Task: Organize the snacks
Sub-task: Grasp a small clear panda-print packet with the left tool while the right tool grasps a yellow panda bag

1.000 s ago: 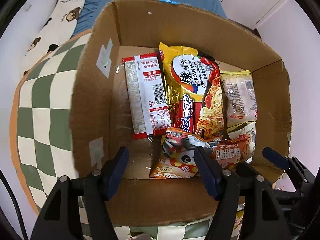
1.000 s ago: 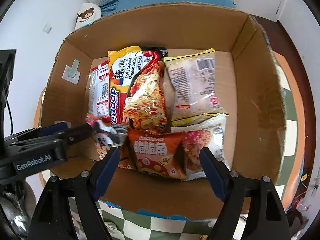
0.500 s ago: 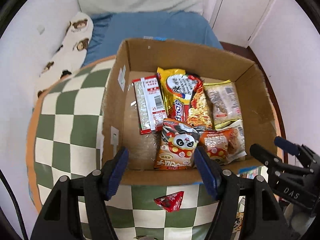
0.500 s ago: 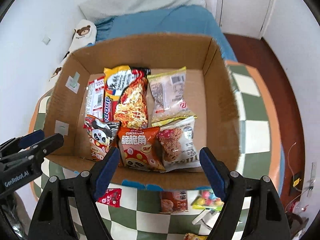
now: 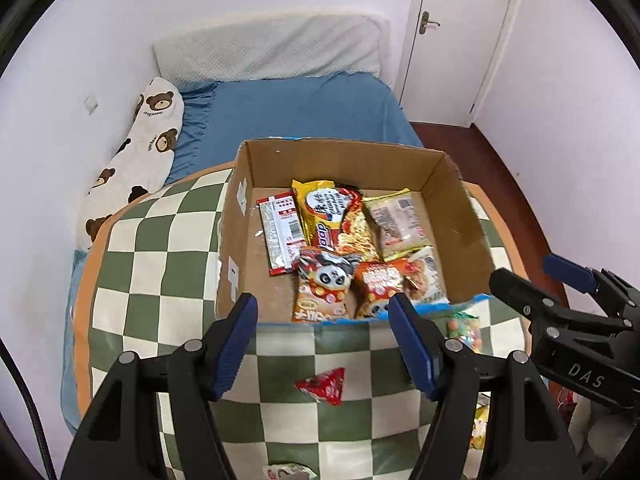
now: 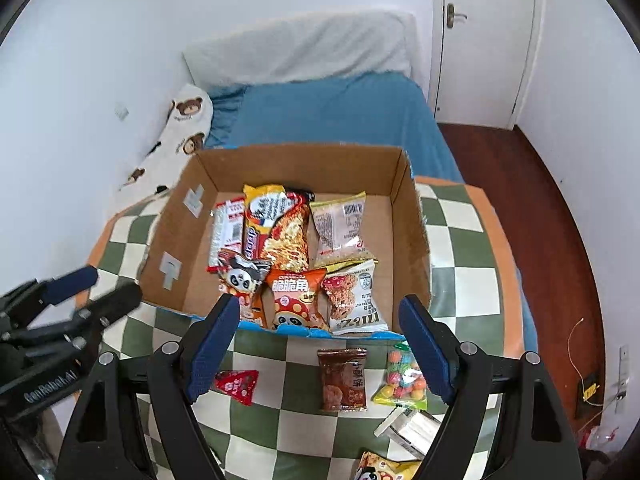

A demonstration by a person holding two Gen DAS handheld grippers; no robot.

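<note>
An open cardboard box (image 5: 456, 208) (image 6: 412, 224) on the checkered table holds several snack packs: a yellow noodle pack (image 5: 334, 216) (image 6: 276, 226), a panda pack (image 5: 322, 292) (image 6: 240, 280) and an orange pack (image 6: 294, 298). Loose on the table in front lie a red triangular pack (image 5: 324, 386) (image 6: 238, 386), a brown pack (image 6: 342, 378) and a candy bag (image 6: 402, 380). My left gripper (image 5: 322, 344) is open and empty above the table, short of the box. My right gripper (image 6: 318, 348) is open and empty over the box's near edge.
The checkered green-and-cream table (image 5: 160, 280) (image 6: 460, 248) carries more packs at its near edge (image 6: 408, 426). A blue bed (image 5: 296, 112) with a bear-print pillow (image 5: 140, 148) lies behind. A white door (image 6: 480, 40) and wooden floor (image 6: 540, 200) are at right.
Both grippers pulled back and up from inside the box, so the whole box, table and room now show. Both stayed open and empty.
</note>
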